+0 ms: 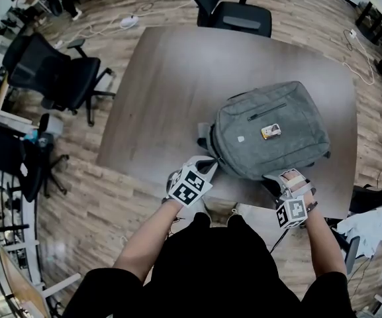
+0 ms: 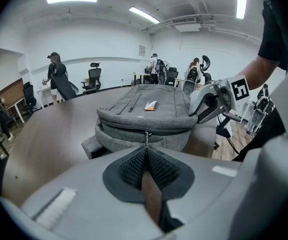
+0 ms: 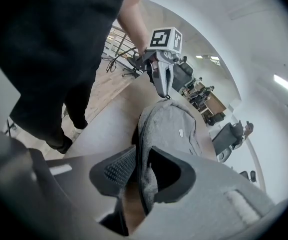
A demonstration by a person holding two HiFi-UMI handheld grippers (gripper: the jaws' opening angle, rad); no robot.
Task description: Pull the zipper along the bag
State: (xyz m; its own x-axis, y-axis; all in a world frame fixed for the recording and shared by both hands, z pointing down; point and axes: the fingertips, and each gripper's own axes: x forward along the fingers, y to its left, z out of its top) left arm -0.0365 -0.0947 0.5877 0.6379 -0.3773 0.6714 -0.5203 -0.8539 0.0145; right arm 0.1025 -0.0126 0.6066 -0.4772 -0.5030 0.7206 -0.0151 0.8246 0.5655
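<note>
Nearest the lens, the ribbed pads of the left gripper [image 2: 146,151] are pressed together on the metal zipper pull [image 2: 146,137]. The pull hangs from its slider directly ahead of the tips, on the near end wall of the grey felt backpack [image 2: 148,109]. Off to that gripper's right, the right gripper [image 3: 141,168] stands part-way closed. The backpack's piped edge fills the gap between its pads and appears to be clamped there as a brace. The backpack lies front panel up on the brown table [image 1: 177,78] and stretches away beyond both sets of tips. Progress, as judged: the pull is seized and the bag steadied, so preparation is complete. The slider sits between the two grippers on the near end, with the zipper track [image 2: 119,124] running off to either side of it. Most of the travel along the bag therefore seems yet to be made. Whether the teeth beside the slider are meshed or parted cannot be made out. Markings: a small orange-and-white tag [image 1: 271,131] and a smaller pale label [image 1: 241,138] sit on the front panel, well ahead of the tips, with print too small to read. The marker cubes [image 1: 291,212] carry only black-and-white square patterns and no words.
</note>
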